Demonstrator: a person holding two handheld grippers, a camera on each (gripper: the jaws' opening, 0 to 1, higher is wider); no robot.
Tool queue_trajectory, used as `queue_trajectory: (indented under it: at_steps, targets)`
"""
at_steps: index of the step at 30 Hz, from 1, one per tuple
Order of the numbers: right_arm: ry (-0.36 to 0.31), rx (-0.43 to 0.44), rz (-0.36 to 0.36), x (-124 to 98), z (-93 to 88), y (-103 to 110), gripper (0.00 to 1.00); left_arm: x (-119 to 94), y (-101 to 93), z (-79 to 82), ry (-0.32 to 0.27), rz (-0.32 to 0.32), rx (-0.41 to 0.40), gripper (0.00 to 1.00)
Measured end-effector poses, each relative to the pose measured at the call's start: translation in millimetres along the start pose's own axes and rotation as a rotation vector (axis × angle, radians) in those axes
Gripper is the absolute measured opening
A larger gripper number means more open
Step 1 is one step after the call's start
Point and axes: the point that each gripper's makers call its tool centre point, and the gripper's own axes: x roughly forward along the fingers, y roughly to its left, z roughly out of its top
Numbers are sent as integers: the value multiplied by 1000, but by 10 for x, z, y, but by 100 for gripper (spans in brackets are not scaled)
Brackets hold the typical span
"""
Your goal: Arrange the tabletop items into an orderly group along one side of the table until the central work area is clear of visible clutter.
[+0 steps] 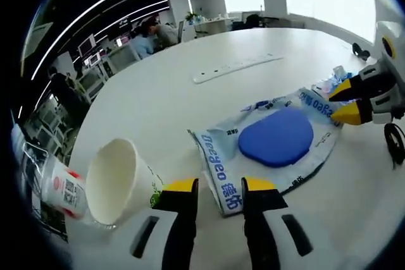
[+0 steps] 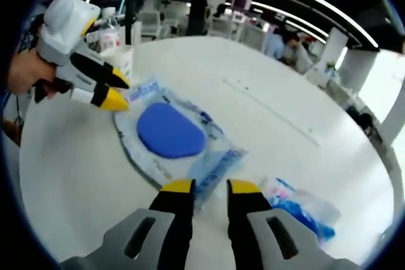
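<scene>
A clear printed bag [image 1: 221,156] holding a blue oval pad [image 1: 275,136] lies flat on the white table [image 1: 158,93]. My left gripper [image 1: 219,186] is open, with the bag's near edge lying between its jaws. My right gripper [image 1: 345,102] reaches in from the right, its jaws apart around the bag's far end. In the right gripper view, the right gripper [image 2: 210,186] stands open at a corner of the bag [image 2: 218,159], and the blue pad [image 2: 169,131] lies beyond. The left gripper [image 2: 114,91], held in a hand, is at the bag's opposite end.
A paper cup [image 1: 117,181] lies on its side left of my left gripper, beside a red-labelled bottle [image 1: 60,191]. A white power strip [image 1: 237,67] lies farther back. A small blue-and-white packet [image 2: 297,205] sits right of my right gripper. People sit at desks behind.
</scene>
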Motion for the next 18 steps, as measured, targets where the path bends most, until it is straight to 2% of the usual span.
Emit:
queue_trajectory:
  at_steps: [2,4,8,11,14,16,18]
  targets:
    - [-17,-20,-13,-32,43,-6,22,-41,-67,23,-12,-20,-3,25]
    - [-22,-10,-13,-56,65,-3,25,-81,-112,59,-30,-24,29,25]
    - [-34,0,-16,-109,105,11,29,-146,-137,95,-40,-24,30,31]
    - [-44,3,-20,-168,136,22,33,-204,-196,146,-65,-54,38,35]
    - [-58,17,-24,-235,171,33,41,-245,-214,111,-45,-59,58,42]
    - [-69,15,-31,-285,204,33,42,-293,-226,84,-39,-66,68,48]
    - [-83,17,-37,-344,248,34,43,-341,-275,83,-45,-89,81,49]
